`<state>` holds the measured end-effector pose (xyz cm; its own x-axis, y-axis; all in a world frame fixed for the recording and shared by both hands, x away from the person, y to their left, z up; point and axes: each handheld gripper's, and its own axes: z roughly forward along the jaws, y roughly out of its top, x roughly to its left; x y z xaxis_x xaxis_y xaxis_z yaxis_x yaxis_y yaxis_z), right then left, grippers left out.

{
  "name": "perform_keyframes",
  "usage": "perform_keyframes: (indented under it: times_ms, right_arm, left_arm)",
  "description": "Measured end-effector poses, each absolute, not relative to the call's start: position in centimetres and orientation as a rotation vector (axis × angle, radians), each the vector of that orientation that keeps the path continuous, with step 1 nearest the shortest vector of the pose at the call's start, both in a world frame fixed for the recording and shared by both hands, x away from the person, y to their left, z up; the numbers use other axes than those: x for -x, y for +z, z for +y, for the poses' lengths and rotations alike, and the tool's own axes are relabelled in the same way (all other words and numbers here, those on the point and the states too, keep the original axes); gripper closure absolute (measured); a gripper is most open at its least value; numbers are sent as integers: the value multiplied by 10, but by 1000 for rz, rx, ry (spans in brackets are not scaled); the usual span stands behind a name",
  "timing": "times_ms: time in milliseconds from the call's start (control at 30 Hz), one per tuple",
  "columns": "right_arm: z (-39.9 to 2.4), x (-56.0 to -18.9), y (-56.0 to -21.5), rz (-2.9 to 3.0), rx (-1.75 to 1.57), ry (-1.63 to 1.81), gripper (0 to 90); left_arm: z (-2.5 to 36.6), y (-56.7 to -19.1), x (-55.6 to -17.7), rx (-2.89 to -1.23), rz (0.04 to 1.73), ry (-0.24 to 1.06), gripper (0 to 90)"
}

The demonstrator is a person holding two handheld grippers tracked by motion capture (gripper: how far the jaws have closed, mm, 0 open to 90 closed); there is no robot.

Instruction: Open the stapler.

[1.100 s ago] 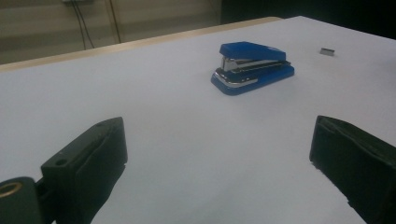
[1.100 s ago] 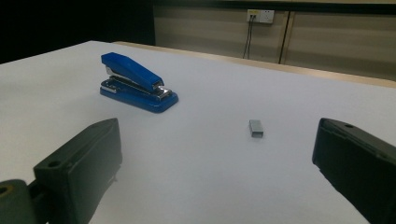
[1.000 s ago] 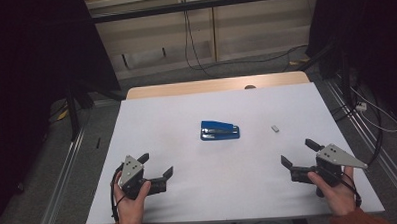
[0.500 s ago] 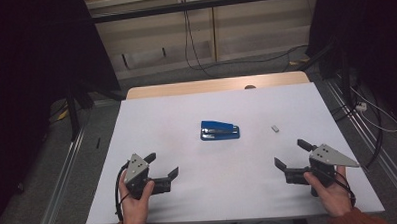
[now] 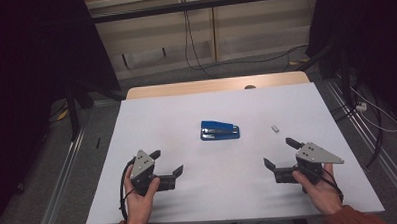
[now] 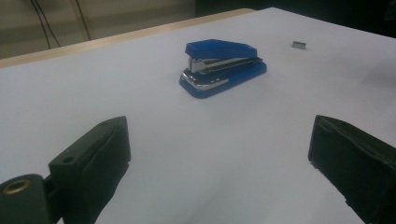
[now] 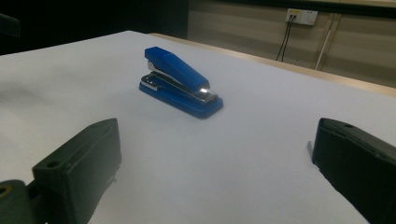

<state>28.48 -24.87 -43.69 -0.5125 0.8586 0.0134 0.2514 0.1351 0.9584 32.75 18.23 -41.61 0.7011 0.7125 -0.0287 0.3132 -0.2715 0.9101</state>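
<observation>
Lying flat near the middle of the white counter (image 5: 152, 133), the blue stapler (image 5: 219, 131) sits well apart from both claws, roughly between them and farther from the person. It is a small desk stapler with a glossy blue plastic top and a matching blue base that juts out a little around it. Between the two blue parts runs a bright metal magazine, which catches the light as a silver strip along the side. In the left gripper view the stapler (image 6: 223, 66) shows its long side, the top arm sloping down toward one end, with a chrome edge curving round the blunt end of the base. In the right gripper view the stapler (image 7: 180, 82) is seen at an angle, the wedge-shaped top highest at the far end and lowest at the near end, where a glint sits on the metal. It stands closed, resting on its base.

A small grey block (image 5: 274, 129) lies on the counter just to the right of the stapler, apart from it.

The left claw (image 5: 166, 162) is held in the person's left hand (image 5: 139, 196) near the front edge of the counter, spread wide and holding nothing. The right claw (image 5: 280, 152), in the right hand (image 5: 322, 190), is likewise spread wide and bare, its jaws well apart over the white surface.
</observation>
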Motion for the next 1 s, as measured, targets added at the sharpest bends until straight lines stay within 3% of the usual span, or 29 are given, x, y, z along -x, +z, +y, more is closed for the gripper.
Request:
perform_keyframes:
  times_ms: [1000]
  right_arm:
    - [-212,-313,-432,1899,-985,1439,35]
  left_arm:
    - [147,-408,-359,-1845,756,437,69]
